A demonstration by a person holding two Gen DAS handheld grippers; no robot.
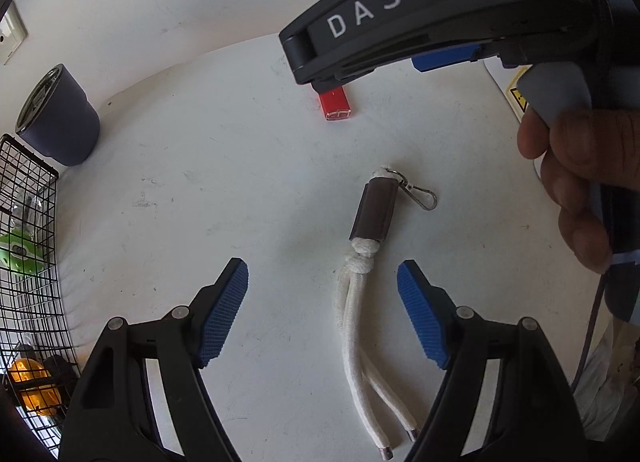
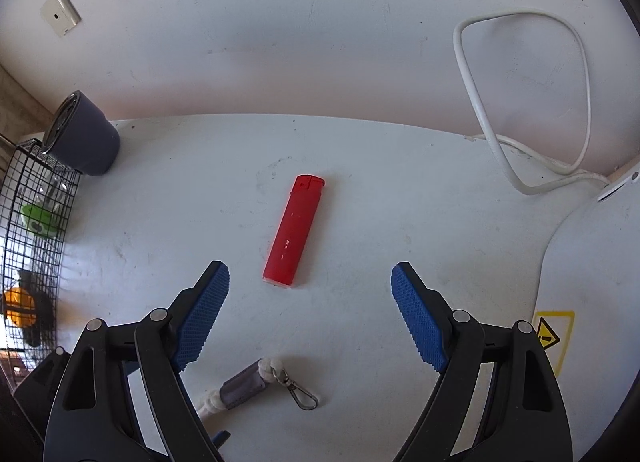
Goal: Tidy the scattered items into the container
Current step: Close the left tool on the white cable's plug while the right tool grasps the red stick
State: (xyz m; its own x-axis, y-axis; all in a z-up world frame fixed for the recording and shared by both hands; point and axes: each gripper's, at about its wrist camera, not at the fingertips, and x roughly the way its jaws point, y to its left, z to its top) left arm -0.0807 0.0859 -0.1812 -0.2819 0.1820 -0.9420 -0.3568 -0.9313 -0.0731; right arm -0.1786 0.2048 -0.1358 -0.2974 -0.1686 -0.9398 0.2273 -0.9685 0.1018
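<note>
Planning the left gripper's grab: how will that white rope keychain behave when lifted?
The rope keychain is probably floppy: its cords lie loosely curved, so the ends likely dangle. The metal clip hangs on a small ring and may swing. The brown sleeve looks the firmest place to pinch.

A scuffed white table (image 2: 400, 190) carries a red lighter (image 2: 293, 231) mid-surface, a white rope keychain (image 1: 368, 262) nearer, a dark blue cup (image 2: 82, 140) far left beside a black wire basket (image 2: 24, 230)

A slim red plastic lighter (image 2: 294, 232) lies flat mid-tabletop; nearer, a white knotted cord keychain (image 1: 368, 262) with brown sleeve; black wire basket (image 1: 28, 262) far left.
</note>
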